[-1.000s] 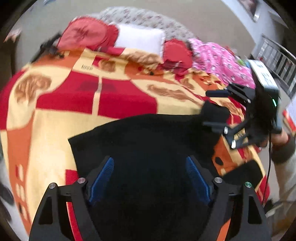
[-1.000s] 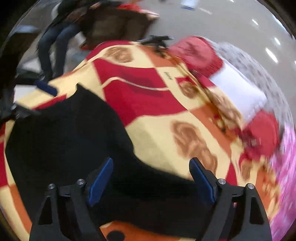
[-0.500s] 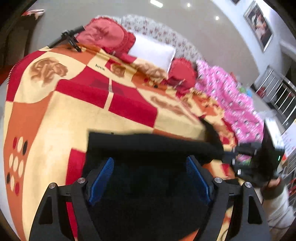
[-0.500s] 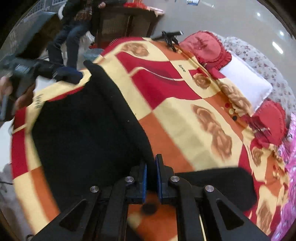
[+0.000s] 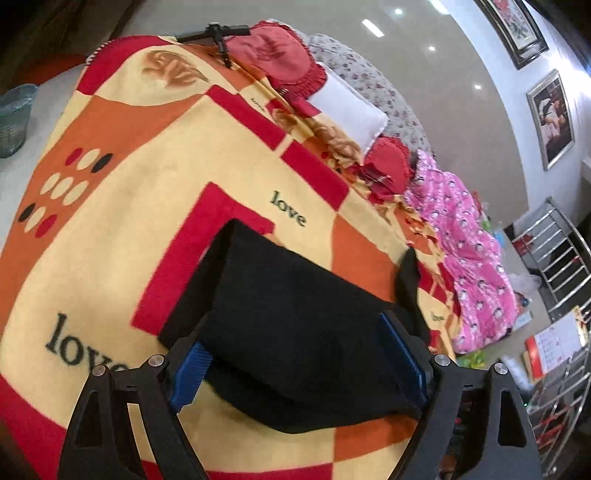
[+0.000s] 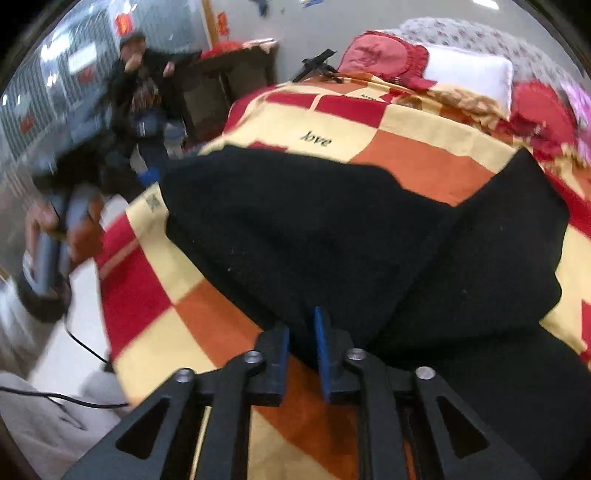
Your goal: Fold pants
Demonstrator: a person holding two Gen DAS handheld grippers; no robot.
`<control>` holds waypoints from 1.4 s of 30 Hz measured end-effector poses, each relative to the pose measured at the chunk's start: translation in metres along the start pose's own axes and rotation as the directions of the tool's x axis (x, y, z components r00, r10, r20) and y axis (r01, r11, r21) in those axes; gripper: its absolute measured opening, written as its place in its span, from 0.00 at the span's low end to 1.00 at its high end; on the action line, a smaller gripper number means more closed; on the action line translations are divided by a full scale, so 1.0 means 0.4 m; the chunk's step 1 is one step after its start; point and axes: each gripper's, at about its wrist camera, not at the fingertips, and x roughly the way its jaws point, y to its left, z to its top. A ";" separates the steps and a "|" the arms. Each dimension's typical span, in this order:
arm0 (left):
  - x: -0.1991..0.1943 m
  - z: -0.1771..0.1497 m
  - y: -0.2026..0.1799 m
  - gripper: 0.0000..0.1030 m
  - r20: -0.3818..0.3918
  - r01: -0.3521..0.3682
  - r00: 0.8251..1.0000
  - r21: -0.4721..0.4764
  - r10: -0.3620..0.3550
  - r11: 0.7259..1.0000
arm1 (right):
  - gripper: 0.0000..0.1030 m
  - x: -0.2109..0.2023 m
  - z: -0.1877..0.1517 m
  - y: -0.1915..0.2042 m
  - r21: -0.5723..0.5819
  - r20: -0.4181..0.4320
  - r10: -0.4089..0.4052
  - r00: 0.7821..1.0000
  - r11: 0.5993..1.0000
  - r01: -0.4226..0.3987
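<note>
Black pants (image 5: 295, 317) lie partly folded on a red, orange and cream blanket (image 5: 155, 177) on a bed. In the left wrist view my left gripper (image 5: 299, 365) is open, its blue pads on either side of the near end of the pants. In the right wrist view my right gripper (image 6: 301, 343) is shut on a fold of the black pants (image 6: 332, 236), which spread away over the blanket (image 6: 413, 147). The left hand and its gripper handle (image 6: 55, 236) show blurred at the left of the right wrist view.
Red cushions (image 5: 280, 62) and a white pillow (image 5: 347, 110) lie at the head of the bed. A pink quilt (image 5: 476, 266) lies along the right side. A black tripod-like object (image 5: 218, 33) rests at the far corner. A person (image 6: 140, 85) stands beyond the bed.
My right gripper closed on the pants and has drawn the fabric along the bed. My left gripper stayed open and moved over the blanket; the pants now lie more bunched and folded.
</note>
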 end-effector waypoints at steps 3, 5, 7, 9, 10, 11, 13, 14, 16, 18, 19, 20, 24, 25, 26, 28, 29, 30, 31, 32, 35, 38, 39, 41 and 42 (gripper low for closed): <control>-0.014 -0.008 -0.014 0.82 0.021 -0.004 1.000 0.025 0.003 1.000 | 0.67 -0.076 0.038 -0.050 0.073 0.059 0.008 0.998 0.997 -0.012; -0.008 -0.015 -0.034 0.82 0.025 -0.015 1.000 0.037 0.014 0.999 | 0.71 -0.107 0.073 -0.082 0.086 0.096 -0.112 0.989 0.991 0.103; 0.004 -0.017 -0.053 0.82 0.020 -0.026 0.999 0.058 0.025 0.998 | 0.71 -0.125 0.125 -0.130 0.113 0.125 -0.228 0.965 0.970 0.215; 0.023 -0.015 -0.071 0.82 0.006 -0.056 0.998 0.083 0.055 0.995 | 0.71 -0.109 0.174 -0.183 0.150 0.117 -0.309 0.944 0.945 0.290; 0.029 -0.017 -0.081 0.82 0.002 -0.066 0.998 0.095 0.066 0.993 | 0.71 -0.078 0.207 -0.220 0.167 0.079 -0.364 0.928 0.923 0.347; 0.030 -0.019 -0.086 0.82 0.000 -0.068 0.998 0.101 0.068 0.993 | 0.71 -0.053 0.224 -0.241 0.178 0.053 -0.391 0.919 0.909 0.377; 0.038 -0.017 -0.098 0.82 -0.009 -0.074 0.997 0.111 0.075 0.991 | 0.70 0.023 0.271 -0.302 0.217 -0.012 -0.418 0.909 0.886 0.410; 0.042 -0.016 -0.101 0.82 -0.014 -0.077 0.997 0.114 0.079 0.991 | 0.70 0.054 0.286 -0.323 0.230 -0.034 -0.432 0.901 0.874 0.428; 0.053 -0.012 -0.102 0.82 -0.024 -0.074 0.997 0.107 0.077 0.992 | 0.70 0.101 0.312 -0.367 0.253 -0.079 -0.508 0.858 0.822 0.511; 0.060 -0.008 -0.102 0.82 -0.032 -0.073 0.997 0.099 0.076 0.992 | 0.69 0.129 0.310 -0.399 0.274 -0.110 -0.533 0.839 0.795 0.541; 0.065 -0.005 -0.101 0.81 -0.034 -0.072 0.997 0.103 0.076 0.992 | 0.61 0.140 0.306 -0.422 0.290 -0.108 -0.513 0.852 0.803 0.520; 0.065 -0.004 -0.105 0.81 -0.033 -0.075 0.996 0.108 0.079 0.991 | 0.51 0.145 0.303 -0.432 0.304 -0.099 -0.498 0.861 0.809 0.503; 0.064 -0.002 -0.113 0.82 -0.025 -0.080 0.996 0.117 0.083 0.990 | 0.09 0.099 0.269 -0.462 0.382 -0.045 -0.414 0.909 0.834 0.399; 0.061 -0.001 -0.114 0.82 -0.020 -0.080 0.996 0.118 0.083 0.990 | 0.09 0.064 0.259 -0.455 0.381 -0.019 -0.407 0.913 0.841 0.383; 0.060 -0.001 -0.113 0.82 -0.017 -0.080 0.996 0.118 0.082 0.990 | 0.09 0.037 0.250 -0.452 0.388 0.003 -0.394 0.919 0.848 0.362; 0.053 -0.003 -0.112 0.82 -0.010 -0.078 0.997 0.113 0.080 0.991 | 0.09 -0.081 0.199 -0.436 0.423 0.088 -0.357 0.930 0.859 0.290; 0.050 -0.005 -0.108 0.82 -0.008 -0.077 0.997 0.111 0.078 0.991 | 0.09 -0.152 0.159 -0.424 0.435 0.134 -0.359 0.924 0.859 0.270; 0.046 -0.007 -0.106 0.82 -0.005 -0.076 0.997 0.108 0.077 0.991 | 0.09 -0.196 0.136 -0.417 0.437 0.158 -0.360 0.919 0.860 0.262; 0.044 -0.009 -0.105 0.82 -0.004 -0.078 0.997 0.107 0.079 0.991 | 0.09 -0.274 0.074 -0.400 0.443 0.192 -0.367 0.910 0.860 0.253; 0.042 -0.009 -0.097 0.82 -0.006 -0.078 0.997 0.107 0.079 0.991 | 0.09 -0.329 0.023 -0.391 0.455 0.213 -0.373 0.903 0.856 0.246; 0.042 -0.012 -0.088 0.82 -0.017 -0.084 0.996 0.097 0.086 0.992 | 0.09 -0.440 -0.122 -0.390 0.521 0.223 -0.396 0.891 0.820 0.235; 0.048 -0.018 -0.089 0.81 -0.018 -0.098 0.995 0.096 0.100 0.991 | 0.14 -0.446 -0.270 -0.409 0.578 0.152 -0.362 0.920 0.788 0.215; 0.049 -0.020 -0.091 0.82 -0.019 -0.100 0.995 0.098 0.102 0.990 | 0.14 -0.436 -0.290 -0.420 0.589 0.134 -0.355 0.925 0.780 0.214; 0.052 -0.023 -0.098 0.82 -0.022 -0.103 0.994 0.102 0.106 0.989 | 0.18 -0.414 -0.341 -0.447 0.641 0.125 -0.323 0.938 0.748 0.172; 0.053 -0.025 -0.103 0.82 -0.024 -0.107 0.994 0.105 0.110 0.989 | 0.28 -0.410 -0.357 -0.460 0.666 0.140 -0.308 0.941 0.732 0.140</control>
